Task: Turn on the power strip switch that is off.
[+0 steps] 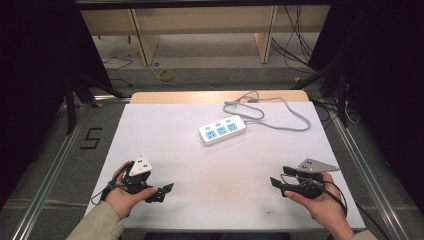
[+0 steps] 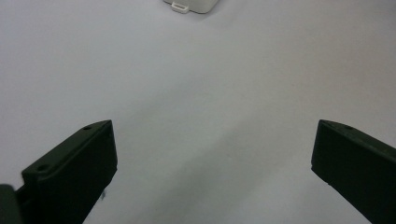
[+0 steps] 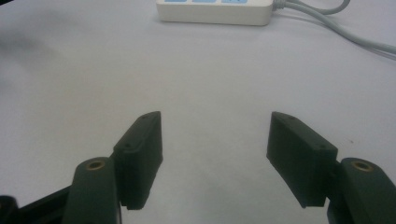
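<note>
I have both grippers low at my edge of the white table (image 1: 165, 145), and the power strip (image 1: 222, 130) lies well ahead of both sets of jaws, toward the far side with nothing in between. Its long axis runs slantwise across the table, the near end toward my left gripper (image 1: 161, 192) and the corded end away toward the right, where the grey cable (image 1: 280, 112) loops off behind it.

From the right gripper (image 1: 278, 183) the strip sits ahead and slightly to the left of the gap, presenting its long side broadside. I judge the two hands about equally far off (the left perhaps a touch nearer the plain end).

Both pairs of jaws stand wide apart with only bare table between them, holding nothing.

The right gripper view gives me the strip's side wall (image 3: 215, 11) and the cable leaving it (image 3: 327, 21). The left gripper view catches just the end tab of the strip (image 2: 180, 5) at the top edge, ahead and left of centre.
</note>
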Demonstrator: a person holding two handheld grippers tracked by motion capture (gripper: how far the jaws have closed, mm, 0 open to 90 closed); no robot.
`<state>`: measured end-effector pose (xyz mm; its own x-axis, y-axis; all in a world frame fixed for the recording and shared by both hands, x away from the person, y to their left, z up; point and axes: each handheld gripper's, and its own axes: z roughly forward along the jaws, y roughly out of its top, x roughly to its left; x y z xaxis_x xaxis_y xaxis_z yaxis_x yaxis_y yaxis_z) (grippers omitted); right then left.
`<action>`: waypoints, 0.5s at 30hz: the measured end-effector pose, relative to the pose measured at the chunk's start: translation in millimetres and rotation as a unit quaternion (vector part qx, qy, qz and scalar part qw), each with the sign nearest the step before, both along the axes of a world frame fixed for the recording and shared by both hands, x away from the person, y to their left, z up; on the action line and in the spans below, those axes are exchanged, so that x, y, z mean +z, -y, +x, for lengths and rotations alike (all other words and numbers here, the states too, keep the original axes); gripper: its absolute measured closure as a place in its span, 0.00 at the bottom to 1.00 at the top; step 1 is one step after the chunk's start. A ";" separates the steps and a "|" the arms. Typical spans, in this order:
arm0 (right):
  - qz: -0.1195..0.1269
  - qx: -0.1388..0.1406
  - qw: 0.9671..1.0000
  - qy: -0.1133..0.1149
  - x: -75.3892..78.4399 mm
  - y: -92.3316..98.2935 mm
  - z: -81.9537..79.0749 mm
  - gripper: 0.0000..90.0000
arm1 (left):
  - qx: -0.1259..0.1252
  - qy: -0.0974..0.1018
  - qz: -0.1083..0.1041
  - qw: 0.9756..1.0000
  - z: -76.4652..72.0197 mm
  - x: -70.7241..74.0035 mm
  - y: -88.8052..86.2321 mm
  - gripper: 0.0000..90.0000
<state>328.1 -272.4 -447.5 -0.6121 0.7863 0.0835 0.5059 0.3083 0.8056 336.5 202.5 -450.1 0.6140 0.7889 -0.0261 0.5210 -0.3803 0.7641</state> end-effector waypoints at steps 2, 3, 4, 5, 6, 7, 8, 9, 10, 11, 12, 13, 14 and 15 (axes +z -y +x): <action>-0.001 0.000 1.000 -0.001 -0.2 -0.2 0.1 0.42 | 0.000 0.000 0.002 1.000 0.6 -0.2 0.3 0.00; -0.009 0.003 1.000 -0.003 -0.4 -1.1 0.5 0.48 | 0.000 0.000 0.003 1.000 0.9 -0.3 0.5 0.00; -0.009 0.003 1.000 -0.003 -0.4 -1.1 0.5 0.48 | 0.001 0.001 0.003 1.000 1.0 -0.5 0.8 0.00; -0.014 0.005 1.000 -0.007 -0.1 -2.1 0.5 0.55 | 0.000 0.000 0.004 1.000 1.0 -0.9 1.4 0.00; -0.014 0.005 1.000 -0.007 -0.1 -2.1 0.5 0.55 | 0.000 0.000 0.004 1.000 1.0 -0.9 1.4 0.00; -0.019 0.005 1.000 -0.006 1.0 -3.3 1.0 0.63 | -0.001 -0.001 0.006 1.000 1.0 -1.1 2.1 0.00; -0.020 0.003 1.000 -0.006 2.0 -4.2 1.4 0.67 | -0.001 -0.001 0.007 1.000 1.2 -1.2 2.2 0.00; -0.020 0.003 1.000 -0.004 2.7 -4.7 1.9 0.72 | 0.000 -0.001 0.008 1.000 1.5 -1.3 2.2 0.00; -0.020 0.003 1.000 -0.004 2.7 -4.7 1.9 0.72 | 0.000 -0.001 0.008 1.000 1.5 -1.3 2.2 0.00; -0.023 0.000 1.000 0.000 4.8 -6.6 3.6 0.81 | 0.002 -0.002 0.007 1.000 2.2 -1.9 2.4 0.00; -0.023 0.000 1.000 -0.003 5.3 -7.5 4.4 0.85 | 0.003 -0.004 0.008 1.000 2.9 -2.1 2.3 0.00; -0.023 0.000 1.000 -0.006 5.8 -8.8 6.0 0.90 | 0.003 -0.004 0.010 1.000 3.4 -2.2 2.3 0.00; -0.027 -0.001 1.000 -0.008 6.4 -10.0 7.3 0.94 | 0.002 -0.004 0.013 1.000 4.2 -2.1 2.2 0.00; -0.030 -0.001 1.000 -0.010 7.1 -11.5 8.4 0.97 | 0.002 -0.004 0.014 1.000 4.6 -2.1 2.3 0.00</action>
<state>336.5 -261.0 -440.3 -0.6092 0.7916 0.0483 0.5222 0.3545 0.7757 341.2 200.2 -452.2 0.6105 0.7920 -0.0085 0.5281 -0.3989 0.7497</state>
